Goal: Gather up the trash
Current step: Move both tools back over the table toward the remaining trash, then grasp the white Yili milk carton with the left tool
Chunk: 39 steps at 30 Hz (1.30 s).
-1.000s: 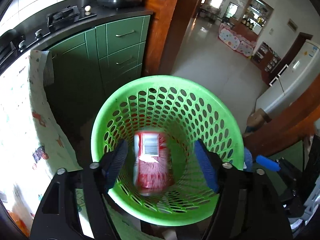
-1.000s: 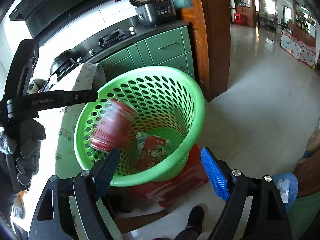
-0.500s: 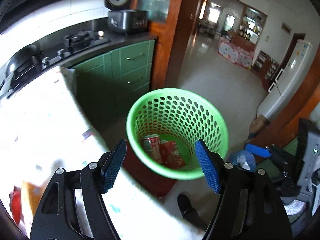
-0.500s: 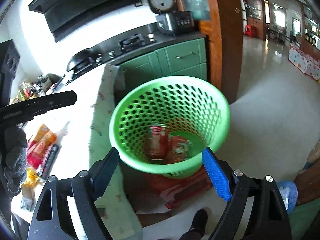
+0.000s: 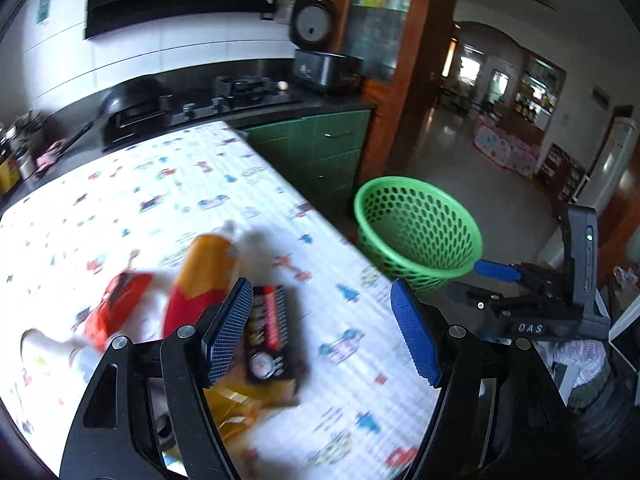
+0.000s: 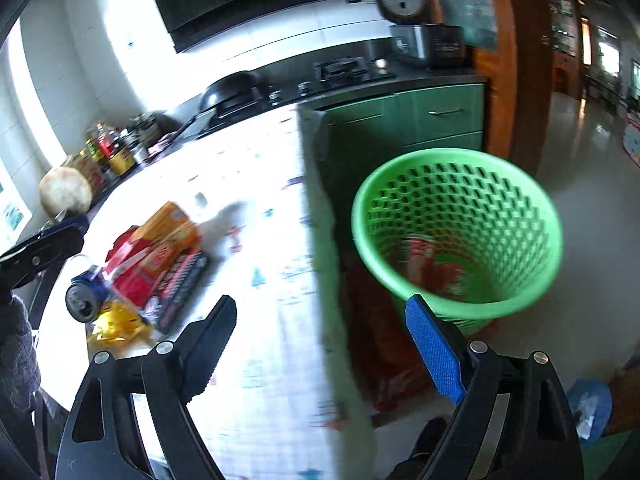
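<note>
Hovering above the desk [image 5: 224, 184] with its patterned cloth, the left claw [image 5: 322, 332] stands released, nothing between its blue pads. Under and just beyond it lies the trash pile: a dark flat packet [image 5: 270, 332] with red print, an orange-and-red bottle [image 5: 202, 276] lying beside it, a red wrapper [image 5: 116, 308] further left and a yellow wrapper [image 5: 236, 398] nearer the camera, all blurred. The right claw [image 6: 320, 344] is likewise released and empty, poised over the desk's edge. From its view a blue can [image 6: 84, 296] lies on its side against the pile. The green basket [image 6: 532, 216] stands on the floor just beside the desk, with red trash [image 6: 420, 256] at its bottom.
</note>
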Available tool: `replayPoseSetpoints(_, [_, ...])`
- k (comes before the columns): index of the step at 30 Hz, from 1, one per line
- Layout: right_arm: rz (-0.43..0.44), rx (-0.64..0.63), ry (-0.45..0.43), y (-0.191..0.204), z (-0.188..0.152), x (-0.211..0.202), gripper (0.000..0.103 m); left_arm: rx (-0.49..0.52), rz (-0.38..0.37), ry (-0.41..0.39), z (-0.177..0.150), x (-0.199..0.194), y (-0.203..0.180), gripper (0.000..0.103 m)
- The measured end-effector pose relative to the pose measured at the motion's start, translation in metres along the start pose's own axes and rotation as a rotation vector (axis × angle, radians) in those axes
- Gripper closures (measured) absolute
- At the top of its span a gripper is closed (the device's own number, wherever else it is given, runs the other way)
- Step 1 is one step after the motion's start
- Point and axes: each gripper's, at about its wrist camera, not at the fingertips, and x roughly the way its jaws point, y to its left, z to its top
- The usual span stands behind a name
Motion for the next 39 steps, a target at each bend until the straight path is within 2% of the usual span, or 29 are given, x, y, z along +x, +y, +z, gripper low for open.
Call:
replayPoseSetpoints(7, [0.049,-0.058,0.052,0.052,-0.003,0.027,0.02,-0.067,0.056,-0.034,-0.039,-0.046,0.046,0.032])
replayPoseSetpoints(13, [0.087,-0.098,0.088,0.09,-0.005,0.046,0.02,-0.123,0.084,-0.028,-0.07,-0.068,0.076,0.032])
replayPoseSetpoints(17, [0.105,-0.119,0.105,0.106,-0.007,0.055,0.02,-0.116,0.079,0.003,-0.09,-0.07,0.08,0.032])
replayPoseSetpoints(20, [0.109,-0.132,0.118,0.113,-0.009,0.061,0.02,-0.122,0.082,0.039,-0.105,-0.064,0.084,0.026])
replayPoseSetpoints(22, [0.109,-0.136,0.124,0.116,-0.01,0.064,0.02,-0.118,0.087,0.058,-0.115,-0.06,0.087,0.025])
replayPoseSetpoints(24, [0.113,-0.141,0.129,0.119,-0.011,0.065,0.02,-0.13,0.116,0.076,-0.124,-0.058,0.093,0.025])
replayPoseSetpoints(31, [0.126,-0.158,0.144,0.127,-0.013,0.072,0.02,-0.267,0.142,0.094,-0.139,-0.061,0.116,0.025])
replayPoseSetpoints(37, [0.154,-0.165,0.141,0.129,-0.01,0.076,0.02,-0.472,0.164,0.134,-0.146,-0.056,0.126,0.025])
replayPoseSetpoints(39, [0.17,-0.168,0.143,0.128,-0.009,0.078,0.02,-0.553,0.196,0.153,-0.146,-0.054,0.128,0.025])
